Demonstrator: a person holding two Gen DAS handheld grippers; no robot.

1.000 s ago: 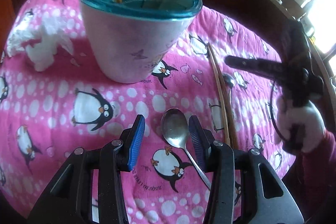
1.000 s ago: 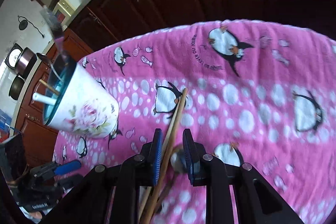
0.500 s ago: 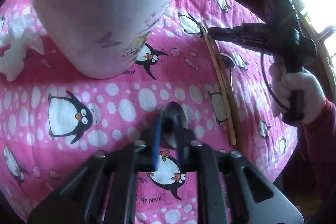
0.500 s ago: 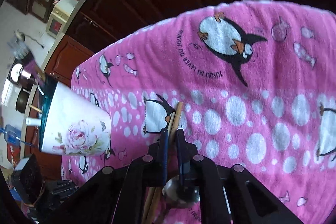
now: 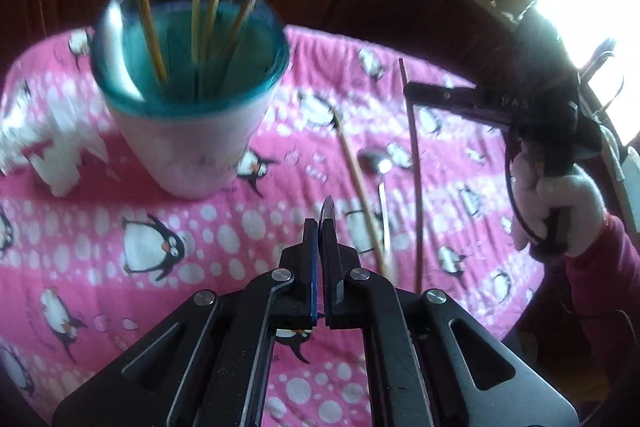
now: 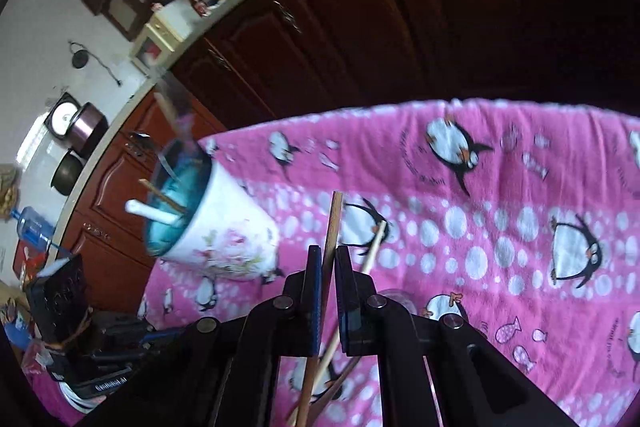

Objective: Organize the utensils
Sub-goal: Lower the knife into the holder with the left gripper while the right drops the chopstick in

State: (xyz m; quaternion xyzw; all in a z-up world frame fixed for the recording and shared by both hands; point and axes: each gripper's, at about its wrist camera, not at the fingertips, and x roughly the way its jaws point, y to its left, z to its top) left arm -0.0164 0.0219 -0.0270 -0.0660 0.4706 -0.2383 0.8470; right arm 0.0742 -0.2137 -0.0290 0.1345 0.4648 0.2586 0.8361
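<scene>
The surface (image 5: 100,267) is draped in a pink cloth printed with penguins. On it stands a white flowered cup (image 5: 192,151) with a teal inside, which holds chopsticks, a fork and a spoon. A crumpled white tissue (image 5: 52,155) lies to the left of the cup in the left wrist view.

The left tongs (image 5: 321,227) are clamped shut on a spoon (image 5: 328,207), whose bowl pokes edge-on past the tips. The right tongs (image 6: 329,259) are pinched tight on a brown chopstick (image 6: 334,219), lifted clear of the cloth. A second, paler chopstick (image 5: 360,183) and another spoon (image 5: 378,167) lie side by side on the cloth, between the two tongs.
</scene>
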